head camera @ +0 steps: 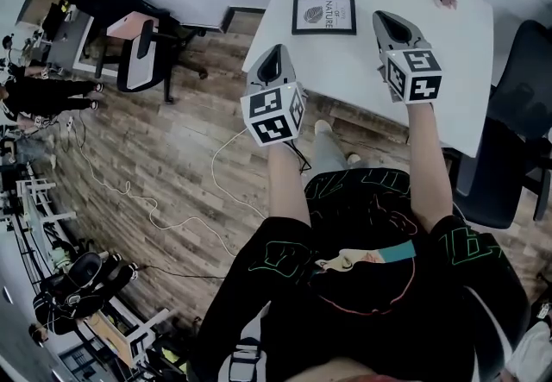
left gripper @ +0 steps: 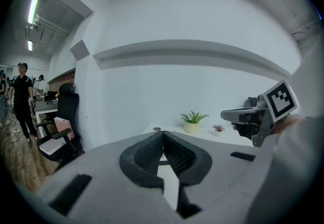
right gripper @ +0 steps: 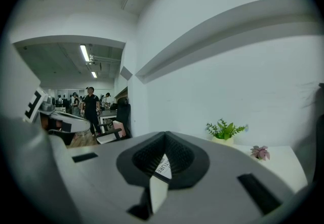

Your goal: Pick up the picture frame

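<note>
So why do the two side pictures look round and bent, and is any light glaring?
Left gripper view and right gripper view: wide-angle lenses give a black round border and bow the wall ledge. Left gripper view: the ceiling light glares white. Head view: even light, picture frame sharp.

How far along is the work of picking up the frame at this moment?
Done: nothing yet; the frame lies flat on the table, untouched. In hand: the left gripper and right gripper hang near it, jaws together, empty. Left: open the jaws, grip the frame, lift it.
</note>
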A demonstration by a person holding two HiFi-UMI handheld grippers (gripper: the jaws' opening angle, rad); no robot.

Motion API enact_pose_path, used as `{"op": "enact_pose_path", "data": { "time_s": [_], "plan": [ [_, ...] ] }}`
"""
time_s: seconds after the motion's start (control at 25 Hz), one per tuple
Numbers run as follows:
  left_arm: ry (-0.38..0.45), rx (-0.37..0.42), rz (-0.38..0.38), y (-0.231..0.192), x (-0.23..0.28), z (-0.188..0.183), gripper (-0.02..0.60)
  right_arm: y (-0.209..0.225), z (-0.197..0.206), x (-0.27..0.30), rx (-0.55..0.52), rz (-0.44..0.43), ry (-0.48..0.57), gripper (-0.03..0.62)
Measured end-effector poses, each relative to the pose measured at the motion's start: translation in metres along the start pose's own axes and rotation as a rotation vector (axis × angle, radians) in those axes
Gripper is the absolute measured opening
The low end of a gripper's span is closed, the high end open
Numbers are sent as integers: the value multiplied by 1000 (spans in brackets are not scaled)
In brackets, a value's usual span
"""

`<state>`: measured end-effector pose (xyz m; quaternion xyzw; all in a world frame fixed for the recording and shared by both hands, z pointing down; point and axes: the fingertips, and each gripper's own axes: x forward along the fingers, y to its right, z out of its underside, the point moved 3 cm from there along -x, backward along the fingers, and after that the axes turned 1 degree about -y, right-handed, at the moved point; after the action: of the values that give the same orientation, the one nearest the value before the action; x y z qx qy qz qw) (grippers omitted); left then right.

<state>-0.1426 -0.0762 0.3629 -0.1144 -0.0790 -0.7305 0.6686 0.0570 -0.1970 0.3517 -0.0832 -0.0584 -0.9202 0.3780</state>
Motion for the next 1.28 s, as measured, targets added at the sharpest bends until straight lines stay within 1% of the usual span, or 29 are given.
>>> {"op": "enact_pose_path", "data": {
  "time_s": [0.32, 0.48, 0.56, 0.64, 0.76, 1.04, 1.28],
  "plan": [
    [-39, -34, 44, -3, 34, 11, 8, 14, 6, 15, -1, 30, -35, 5],
    [-113, -41, 78, 5, 58, 34, 8, 32, 26, 23, 29, 66, -86, 5],
    [-139, -58, 91, 1, 69, 43, 8, 37, 36, 31, 46, 76, -108, 5],
    [-165, -73, 87, -7, 79, 51, 8, 38, 45, 41, 59, 77, -124, 5],
    [-205, -73, 82, -15, 92, 61, 8, 41, 57, 54, 83, 81, -148, 5],
    [-292, -67, 114, -23, 122, 84, 8, 47, 84, 86, 144, 103, -207, 5],
    [-332, -64, 134, -33, 152, 91, 8, 46, 102, 112, 178, 112, -250, 5]
  ]
}}
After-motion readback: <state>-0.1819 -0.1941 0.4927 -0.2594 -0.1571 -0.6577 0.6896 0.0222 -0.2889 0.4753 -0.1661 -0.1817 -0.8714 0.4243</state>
